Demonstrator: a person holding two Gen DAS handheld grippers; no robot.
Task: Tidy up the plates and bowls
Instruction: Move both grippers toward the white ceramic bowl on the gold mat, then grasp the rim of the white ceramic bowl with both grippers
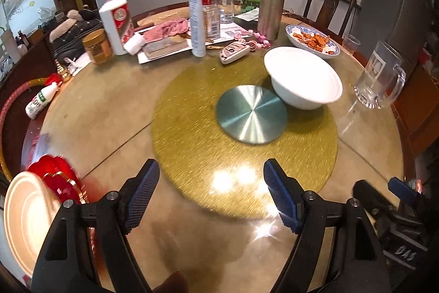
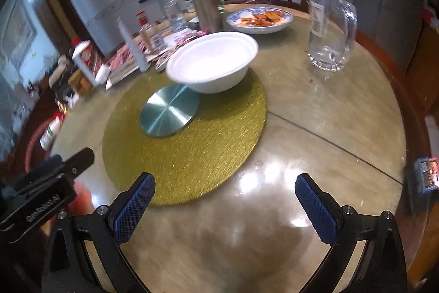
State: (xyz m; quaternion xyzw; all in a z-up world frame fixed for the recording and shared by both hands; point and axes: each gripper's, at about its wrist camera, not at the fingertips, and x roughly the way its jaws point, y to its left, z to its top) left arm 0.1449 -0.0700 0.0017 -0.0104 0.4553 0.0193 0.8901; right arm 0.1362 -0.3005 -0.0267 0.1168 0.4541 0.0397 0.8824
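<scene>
A white bowl (image 1: 303, 77) (image 2: 212, 62) sits on the far right part of a gold round mat (image 1: 244, 139) (image 2: 183, 144), beside a silver disc (image 1: 251, 114) (image 2: 170, 113). Behind it a blue-patterned plate (image 1: 312, 41) (image 2: 259, 19) holds orange food. A pale plate (image 1: 24, 221) and a red dish (image 1: 59, 183) lie at the near left. My left gripper (image 1: 211, 197) hangs open over the mat's near edge, nothing between its fingers. My right gripper (image 2: 225, 208) is open over bare table, also holding nothing. Each gripper shows at the edge of the other's view.
A glass mug (image 1: 381, 78) (image 2: 330, 29) stands right of the bowl. Bottles, a steel flask (image 1: 270, 6) (image 2: 204, 3), a jar, a pink cloth, papers and a key fob (image 1: 236, 51) crowd the table's far side. A small white bottle (image 1: 41, 100) lies at the left edge. Chairs stand behind.
</scene>
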